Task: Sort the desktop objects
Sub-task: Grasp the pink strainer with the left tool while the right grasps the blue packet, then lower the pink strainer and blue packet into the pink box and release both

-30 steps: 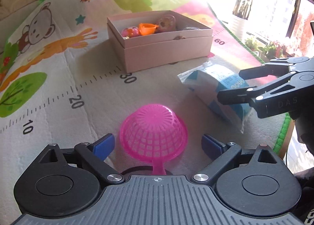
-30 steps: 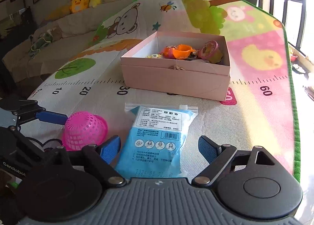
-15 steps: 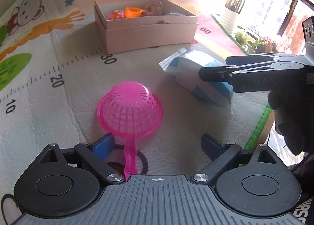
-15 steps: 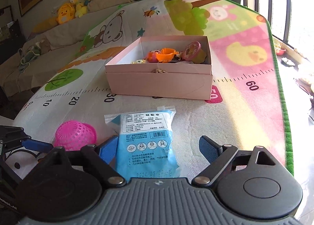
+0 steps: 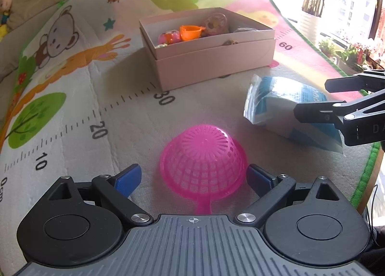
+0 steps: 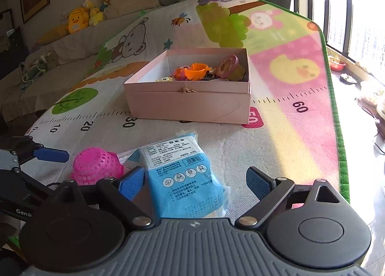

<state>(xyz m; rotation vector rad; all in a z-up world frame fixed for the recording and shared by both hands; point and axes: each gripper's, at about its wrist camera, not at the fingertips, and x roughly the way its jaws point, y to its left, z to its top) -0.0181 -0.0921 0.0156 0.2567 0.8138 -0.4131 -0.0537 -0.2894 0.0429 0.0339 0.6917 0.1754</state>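
One pink strainer (image 5: 203, 159) between parted left jaws; one blue packet (image 6: 185, 177) between opening right jaws; one box (image 5: 211, 59).

Both wrist cameras look down and forward, close over the play mat (image 5: 120, 117), sharing the pink box (image 6: 190, 105).

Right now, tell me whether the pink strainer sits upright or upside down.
Upside down. The pink strainer lies on the mat with its domed bottom up, rim down and handle pointing toward the left gripper, whose fingers flank it without touching.
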